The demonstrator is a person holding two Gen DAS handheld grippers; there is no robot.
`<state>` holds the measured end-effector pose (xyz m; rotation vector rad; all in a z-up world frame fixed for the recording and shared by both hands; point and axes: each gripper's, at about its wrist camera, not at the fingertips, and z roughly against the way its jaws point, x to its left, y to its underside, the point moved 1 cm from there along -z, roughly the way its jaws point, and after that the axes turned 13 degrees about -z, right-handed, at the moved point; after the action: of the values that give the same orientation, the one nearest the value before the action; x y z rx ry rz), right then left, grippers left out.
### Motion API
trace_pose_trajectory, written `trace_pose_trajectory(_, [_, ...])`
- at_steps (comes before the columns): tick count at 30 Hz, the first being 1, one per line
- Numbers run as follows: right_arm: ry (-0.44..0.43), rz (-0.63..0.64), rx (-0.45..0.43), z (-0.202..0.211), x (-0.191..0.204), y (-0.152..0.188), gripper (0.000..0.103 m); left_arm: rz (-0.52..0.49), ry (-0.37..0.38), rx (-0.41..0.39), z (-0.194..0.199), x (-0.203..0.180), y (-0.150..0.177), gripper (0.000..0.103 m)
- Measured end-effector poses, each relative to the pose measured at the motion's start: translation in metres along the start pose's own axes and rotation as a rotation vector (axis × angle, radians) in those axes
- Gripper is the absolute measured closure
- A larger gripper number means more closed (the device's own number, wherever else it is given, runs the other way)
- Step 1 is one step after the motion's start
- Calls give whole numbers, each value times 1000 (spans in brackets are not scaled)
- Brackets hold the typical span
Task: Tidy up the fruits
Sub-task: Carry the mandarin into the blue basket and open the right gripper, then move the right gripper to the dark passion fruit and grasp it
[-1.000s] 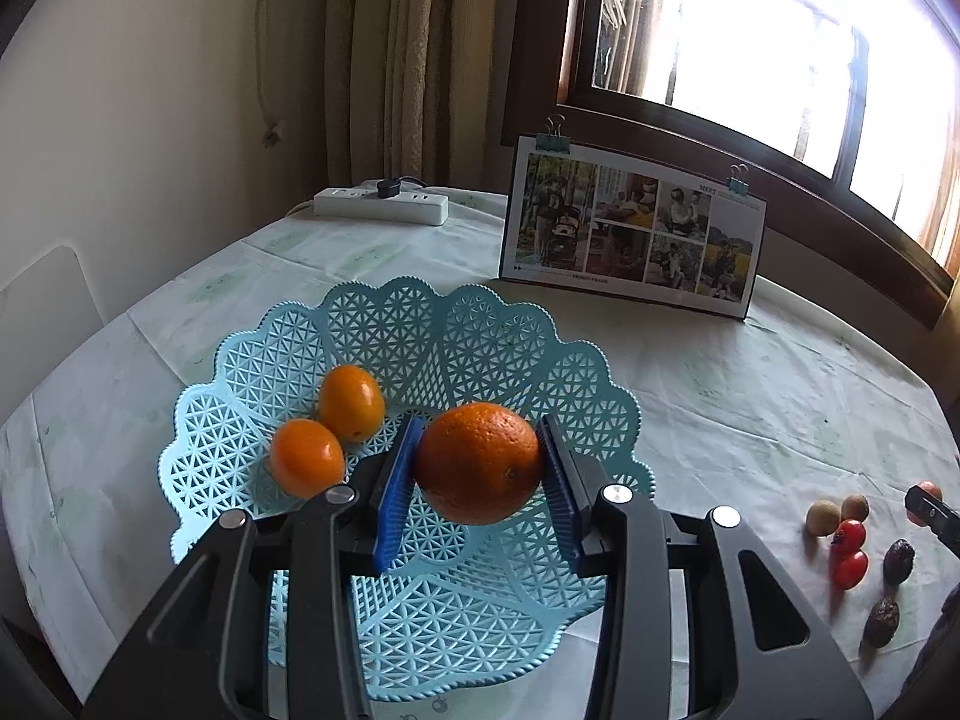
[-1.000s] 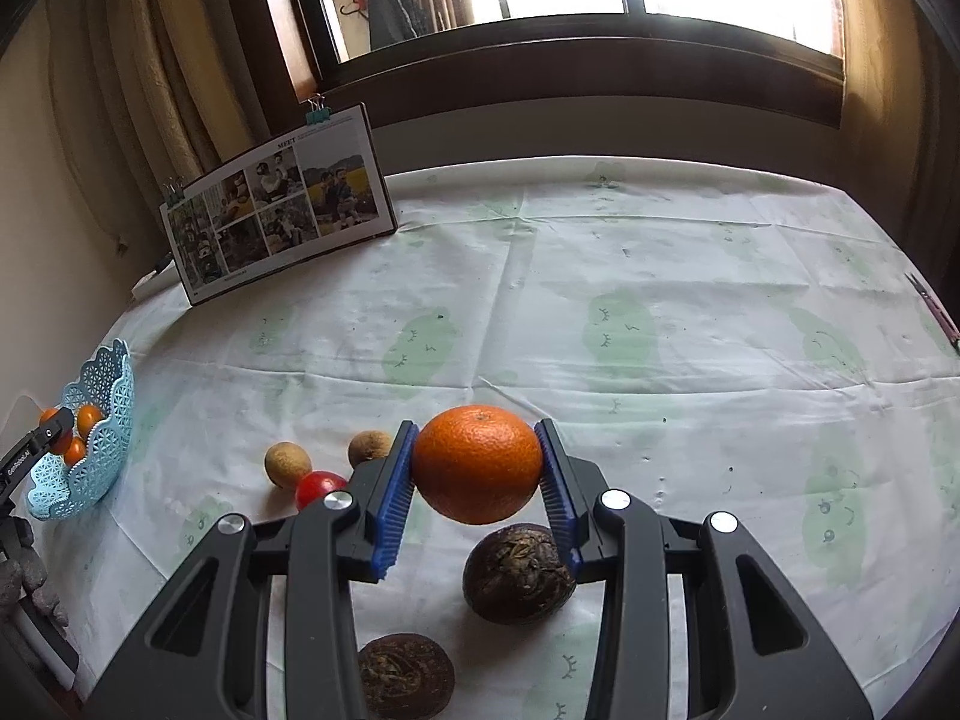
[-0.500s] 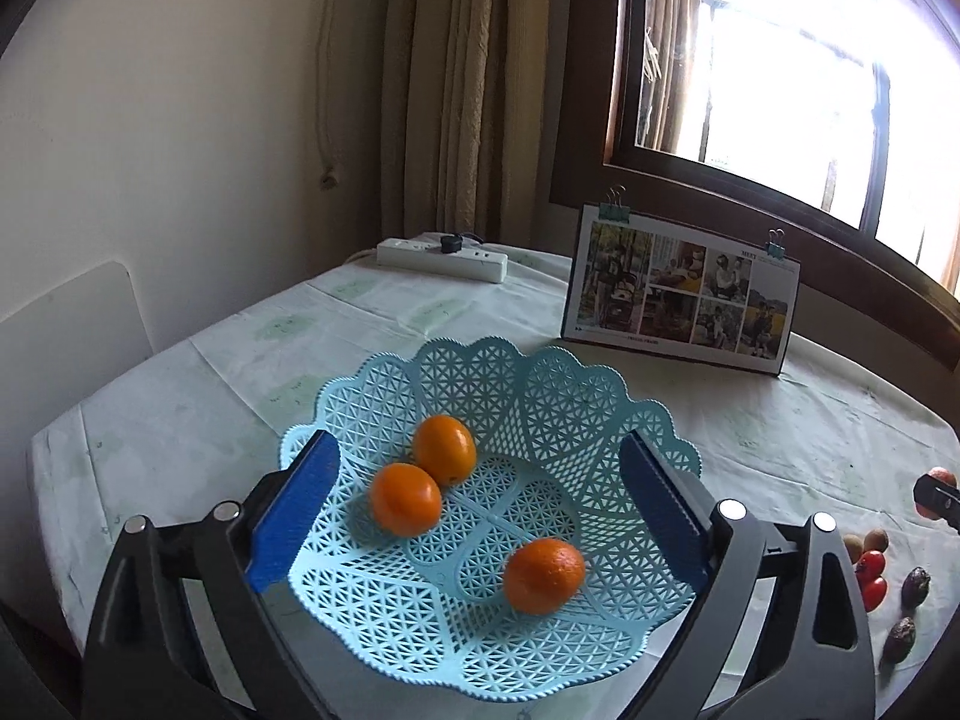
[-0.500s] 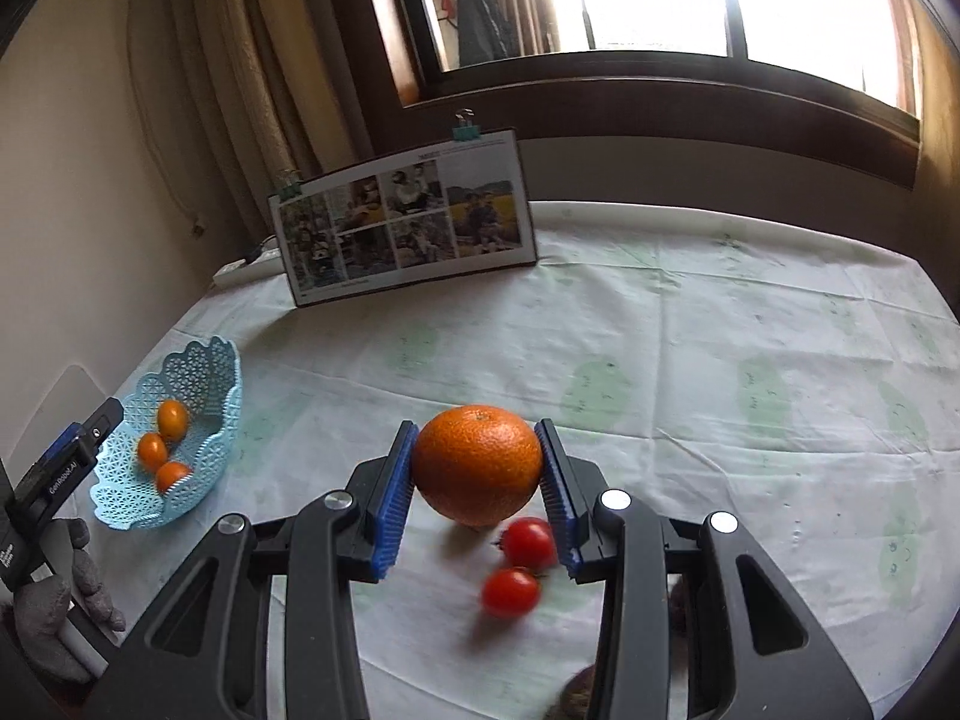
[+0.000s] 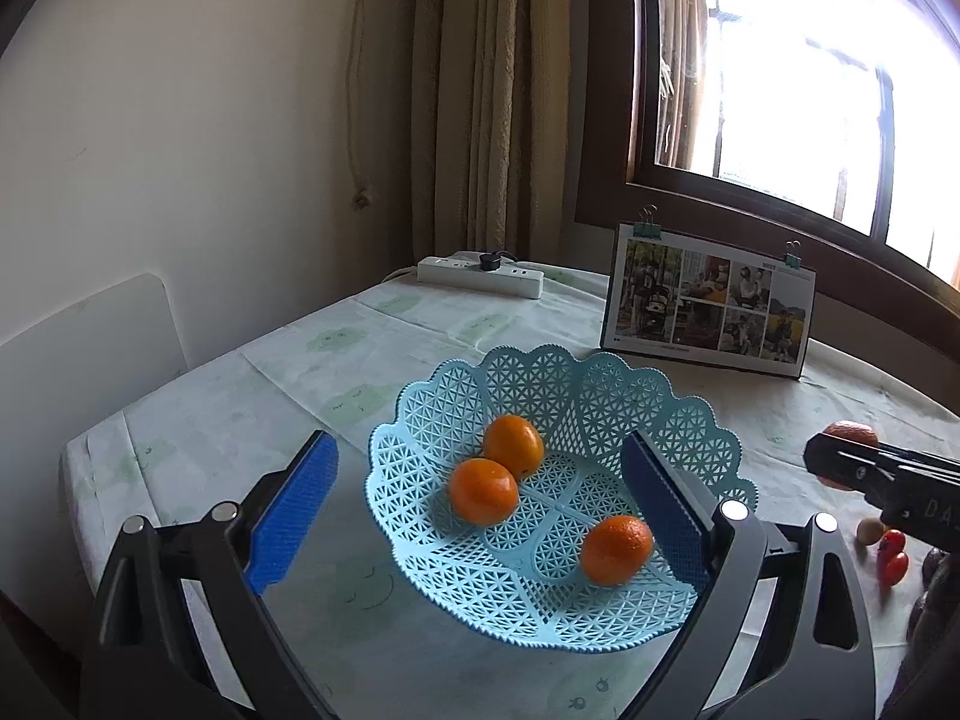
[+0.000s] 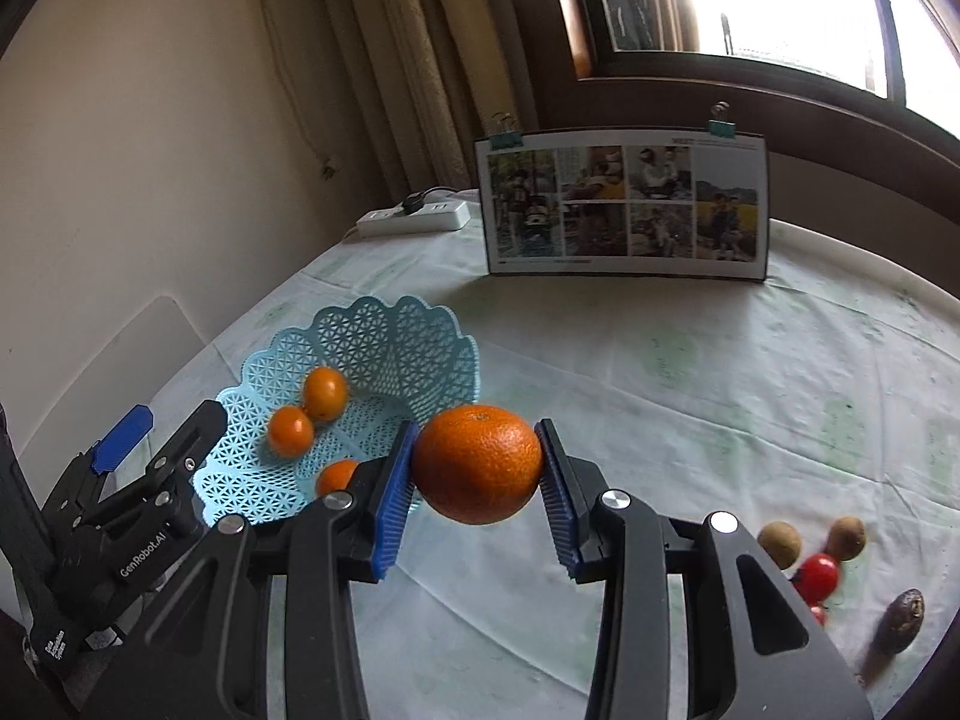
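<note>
My left gripper (image 5: 480,516) is spread wide and carries nothing, hovering just in front of the blue lattice basket (image 5: 606,384). Between its blue pads the basket floor shows open room around three small oranges (image 5: 513,447): two touching toward the back, one alone near the front rim. The basket's scalloped rim flares outward, and bare worktop (image 6: 690,384) stretches from it to the photo calendar (image 6: 627,204) behind. My right gripper (image 6: 477,468) pinches a large orange (image 6: 477,462), dimpled and bright, held above the worktop just beside the basket's near edge. Beside the basket's far right, cherry tomatoes (image 6: 817,575) and brown round fruits (image 6: 780,543) lie blurred; a dark wrinkled fruit (image 6: 900,621) is smeared, partly cut off.
</note>
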<state>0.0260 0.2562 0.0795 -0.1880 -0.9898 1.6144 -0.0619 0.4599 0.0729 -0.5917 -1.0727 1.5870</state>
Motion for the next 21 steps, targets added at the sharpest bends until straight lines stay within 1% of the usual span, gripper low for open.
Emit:
trace_pose_trajectory(5, [-24, 37, 24, -16, 24, 4, 63, 35, -18, 28, -3, 15, 11, 6])
trace_pose_trajectory(8, [-34, 47, 46, -27, 33, 6, 63, 48, -29, 29, -2, 22, 14, 6])
trace_pose_trajectory(11, [-37, 49, 47, -33, 38, 8, 63, 63, -36, 30, -1, 27, 16, 6])
trace_pose_trajectory(13, [-42, 46, 50, -35, 39, 8, 62, 68, -39, 33, -1, 30, 18, 6])
trace_pose_trajectory(16, [-31, 44, 44, -33, 36, 10, 57, 74, -41, 35, -1, 31, 19, 5])
trace_pose_trajectory(21, [-21, 18, 31, -24, 23, 9, 55, 78, -36, 25, 2, 29, 15, 5])
